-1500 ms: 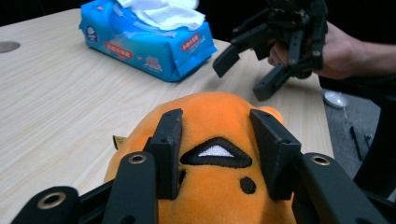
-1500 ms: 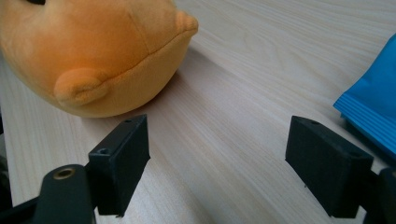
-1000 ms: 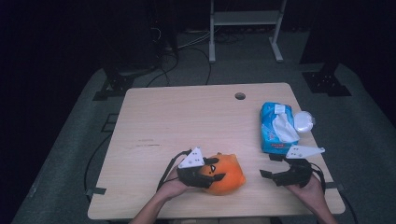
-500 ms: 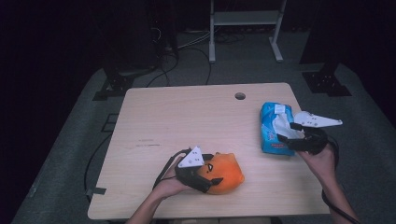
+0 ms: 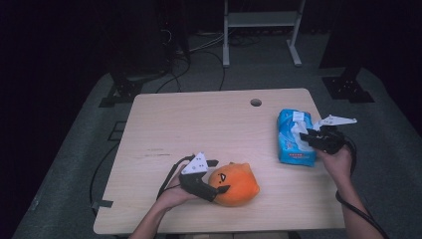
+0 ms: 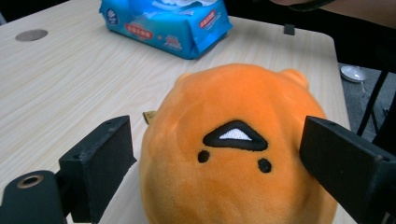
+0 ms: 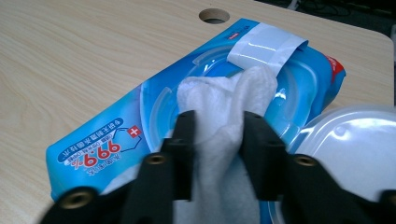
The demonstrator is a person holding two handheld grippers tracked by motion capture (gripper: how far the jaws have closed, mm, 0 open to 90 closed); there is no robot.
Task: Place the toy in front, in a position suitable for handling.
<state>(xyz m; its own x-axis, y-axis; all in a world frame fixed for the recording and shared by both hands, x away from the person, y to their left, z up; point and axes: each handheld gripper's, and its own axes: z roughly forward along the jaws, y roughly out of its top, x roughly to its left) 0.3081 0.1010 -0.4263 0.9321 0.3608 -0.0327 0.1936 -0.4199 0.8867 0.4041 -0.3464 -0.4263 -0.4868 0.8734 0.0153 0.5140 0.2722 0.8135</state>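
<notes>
Now our right claw (image 7: 215, 135), jaws just closing, pinches the white wipe (image 7: 219, 102) atop the blue pack (image 5: 293, 142) at the desk's (image 5: 209, 129) right; our left claw (image 6: 219, 154), just opening, straddles the orange plush (image 6: 233, 154) loosely.

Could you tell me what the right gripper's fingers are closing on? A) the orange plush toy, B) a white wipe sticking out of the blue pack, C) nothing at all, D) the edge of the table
B: in the right gripper view, the right gripper has just been closing its fingers on the white wipe rising from the blue pack.
</notes>
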